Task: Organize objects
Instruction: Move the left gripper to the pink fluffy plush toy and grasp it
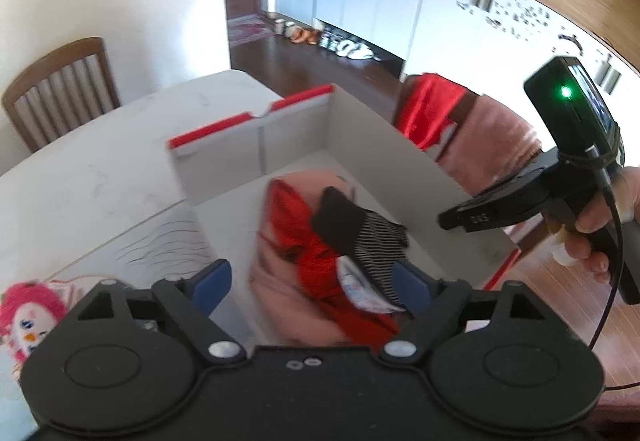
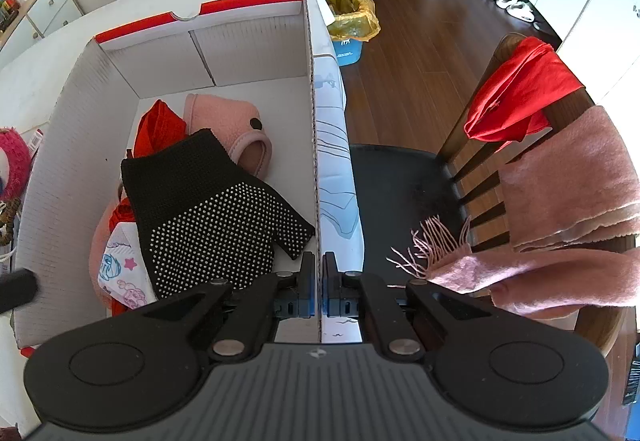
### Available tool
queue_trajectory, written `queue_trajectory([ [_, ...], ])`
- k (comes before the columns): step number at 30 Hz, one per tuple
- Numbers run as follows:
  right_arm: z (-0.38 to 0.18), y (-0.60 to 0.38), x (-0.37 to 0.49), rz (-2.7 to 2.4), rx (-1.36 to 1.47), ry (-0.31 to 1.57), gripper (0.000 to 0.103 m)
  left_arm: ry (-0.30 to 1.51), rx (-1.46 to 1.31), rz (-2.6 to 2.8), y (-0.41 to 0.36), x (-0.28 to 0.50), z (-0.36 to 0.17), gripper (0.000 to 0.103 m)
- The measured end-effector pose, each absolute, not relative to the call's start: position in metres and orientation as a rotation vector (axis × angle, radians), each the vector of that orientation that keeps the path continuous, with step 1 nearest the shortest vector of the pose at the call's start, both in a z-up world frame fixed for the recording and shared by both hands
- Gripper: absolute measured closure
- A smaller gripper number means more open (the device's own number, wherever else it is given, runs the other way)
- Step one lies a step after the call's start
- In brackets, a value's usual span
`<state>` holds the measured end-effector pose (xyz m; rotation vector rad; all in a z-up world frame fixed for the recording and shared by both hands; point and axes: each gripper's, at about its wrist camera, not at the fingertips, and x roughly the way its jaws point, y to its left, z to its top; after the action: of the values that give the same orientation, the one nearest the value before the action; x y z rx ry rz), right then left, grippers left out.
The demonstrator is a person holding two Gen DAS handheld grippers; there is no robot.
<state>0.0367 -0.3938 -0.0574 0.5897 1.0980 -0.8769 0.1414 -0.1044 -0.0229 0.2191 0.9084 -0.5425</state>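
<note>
Lying atop clothes pile, centre of right-wrist frame: black dotted glove (image 2: 216, 209), inside white box (image 2: 72, 113) on counter (image 1: 80, 169). Left claw (image 1: 308, 285) released, empty. Right claw (image 2: 319, 285) clenched on box wall. Risk: tugging wall could tip box; pink scarf (image 2: 560, 201) might slide off chair.

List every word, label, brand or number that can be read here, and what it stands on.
No text is legible.
Raised mark on the black right tool, clamped on the white cardboard box: too blurred.
White mark on the blue plastic bin: too small.
Cartoon-printed white cloth: pictures and a star, no readable words.
</note>
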Motion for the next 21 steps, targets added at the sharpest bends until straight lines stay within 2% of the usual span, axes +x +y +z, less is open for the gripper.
queue_trajectory([
  [6, -0.058, -0.395, 0.036, -0.881, 0.597, 1.102, 0.101, 0.893, 0.177, -0.454, -0.068, 0.138, -0.02, 0.005],
  [21, -0.057, -0.396, 0.041, -0.897, 0.602, 1.116, 0.101, 0.98, 0.053, -0.159, 0.04, 0.156, -0.053, 0.003],
])
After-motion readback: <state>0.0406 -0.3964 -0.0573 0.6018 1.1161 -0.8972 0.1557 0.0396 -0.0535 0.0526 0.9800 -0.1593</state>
